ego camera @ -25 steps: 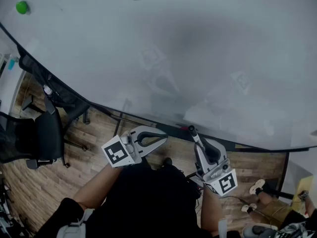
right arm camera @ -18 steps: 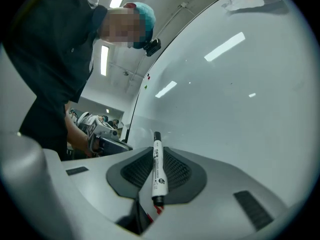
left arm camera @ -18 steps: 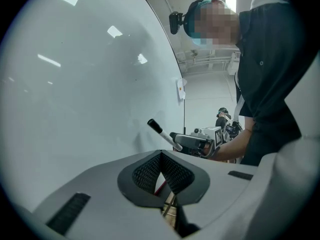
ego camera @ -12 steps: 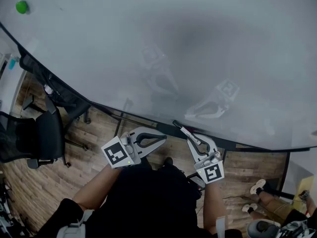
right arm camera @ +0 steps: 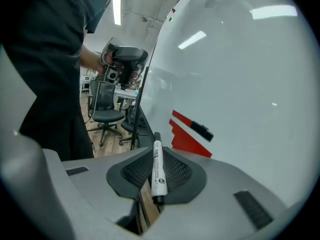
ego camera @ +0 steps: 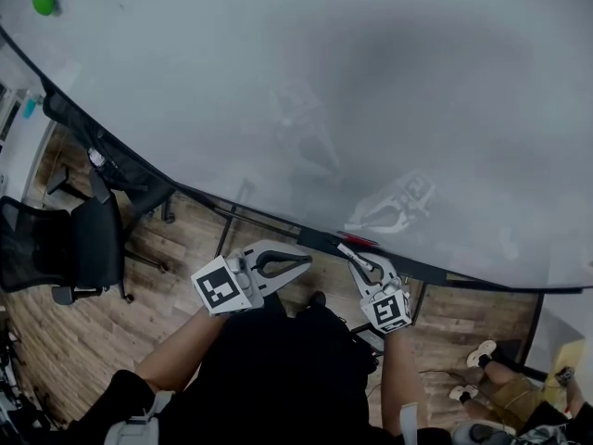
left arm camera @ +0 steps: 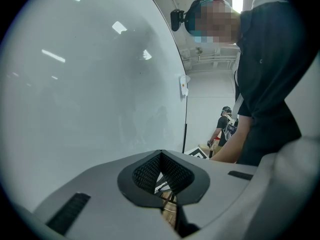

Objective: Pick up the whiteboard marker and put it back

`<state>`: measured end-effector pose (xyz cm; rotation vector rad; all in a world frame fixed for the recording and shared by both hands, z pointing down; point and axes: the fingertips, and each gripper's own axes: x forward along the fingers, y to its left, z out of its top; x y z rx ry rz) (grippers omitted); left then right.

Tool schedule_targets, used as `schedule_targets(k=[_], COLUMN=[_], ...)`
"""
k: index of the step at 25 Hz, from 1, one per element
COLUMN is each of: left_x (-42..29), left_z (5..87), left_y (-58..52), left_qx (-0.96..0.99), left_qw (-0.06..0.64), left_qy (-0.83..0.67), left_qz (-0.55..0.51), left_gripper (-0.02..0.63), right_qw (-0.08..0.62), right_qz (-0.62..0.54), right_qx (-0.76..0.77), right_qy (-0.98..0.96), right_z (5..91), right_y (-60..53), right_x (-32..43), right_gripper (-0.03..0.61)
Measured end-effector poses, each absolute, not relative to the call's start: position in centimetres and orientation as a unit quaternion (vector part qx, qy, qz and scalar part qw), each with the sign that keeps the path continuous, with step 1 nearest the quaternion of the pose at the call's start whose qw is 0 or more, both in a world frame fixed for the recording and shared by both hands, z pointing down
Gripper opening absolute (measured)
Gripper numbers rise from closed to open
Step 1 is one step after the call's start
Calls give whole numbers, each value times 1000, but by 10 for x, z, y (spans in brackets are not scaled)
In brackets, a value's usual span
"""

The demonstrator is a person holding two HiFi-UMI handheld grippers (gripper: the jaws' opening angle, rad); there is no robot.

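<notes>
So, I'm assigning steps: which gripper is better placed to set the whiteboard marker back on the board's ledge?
Right. The right gripper is shut on the whiteboard marker, its tips near the ledge; the left gripper is shut and empty.

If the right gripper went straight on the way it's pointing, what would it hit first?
Probably the whiteboard's bottom ledge, just left of the red object; the marker it holds would touch first. Depth is unclear.

The marker (right arm camera: 157,166) is white with black ends. The whiteboard (ego camera: 371,82) is pale grey-white, with a green dot (ego camera: 44,2). The floor (ego camera: 139,313) is brown wood-grain; the chair (ego camera: 88,248) is black.
</notes>
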<state>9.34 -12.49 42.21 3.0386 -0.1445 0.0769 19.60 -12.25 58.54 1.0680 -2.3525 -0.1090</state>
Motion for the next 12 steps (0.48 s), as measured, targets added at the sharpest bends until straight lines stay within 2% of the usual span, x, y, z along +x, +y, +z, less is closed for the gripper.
schedule_targets(k=[12], left_x=[92], left_z=[435], left_y=[-125], left_qx=[996], left_qw=[59], left_qy=[-50], left_qz=[39], left_gripper=[9], right_qw=[309], right_qz=[-38], right_qx=[361], right_qy=[-879], right_z=[606], right_y=[-125], right_x=[198], right_gripper=[69])
